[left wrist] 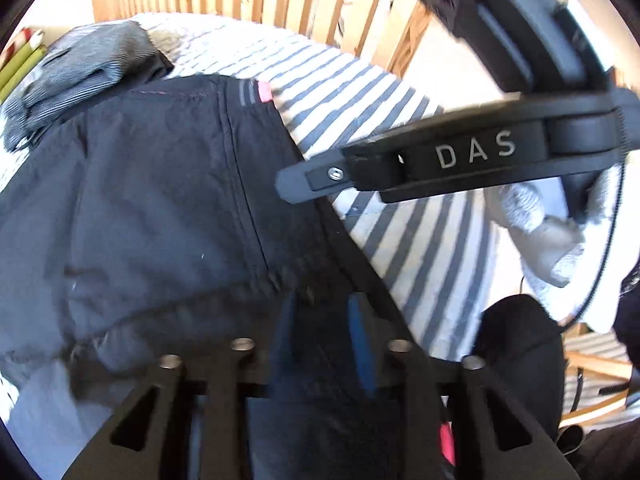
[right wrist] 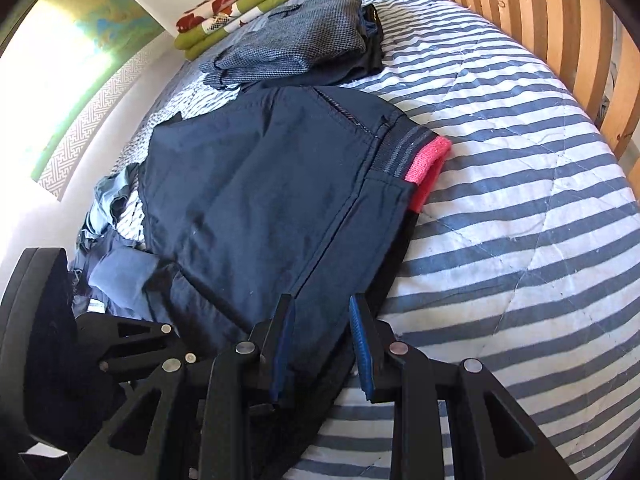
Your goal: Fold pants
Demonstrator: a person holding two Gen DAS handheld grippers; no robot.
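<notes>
Dark navy pants (right wrist: 260, 200) with a pink waistband (right wrist: 428, 160) lie folded on the striped bed. My right gripper (right wrist: 322, 340) is shut on their near right edge, and cloth fills the gap between its blue pads (right wrist: 362, 344). In the left wrist view the pants (left wrist: 160, 200) spread ahead. My left gripper (left wrist: 324, 324) hangs blurred low over their near hem, open, with dark fabric between and under its fingers. The right gripper's DAS-marked finger (left wrist: 440, 160) reaches in from the right, held by a gloved hand (left wrist: 540, 232). The left gripper's body (right wrist: 132, 344) shows at lower left.
A stack of folded grey and dark clothes (right wrist: 304, 40) sits at the far end of the blue-and-white striped quilt (right wrist: 500, 200). Folded green-and-red floral linens (right wrist: 248, 4) lie behind it. Loose light-blue garments (right wrist: 116, 240) are bunched on the left. A wooden slatted rail (right wrist: 560, 40) runs along the right.
</notes>
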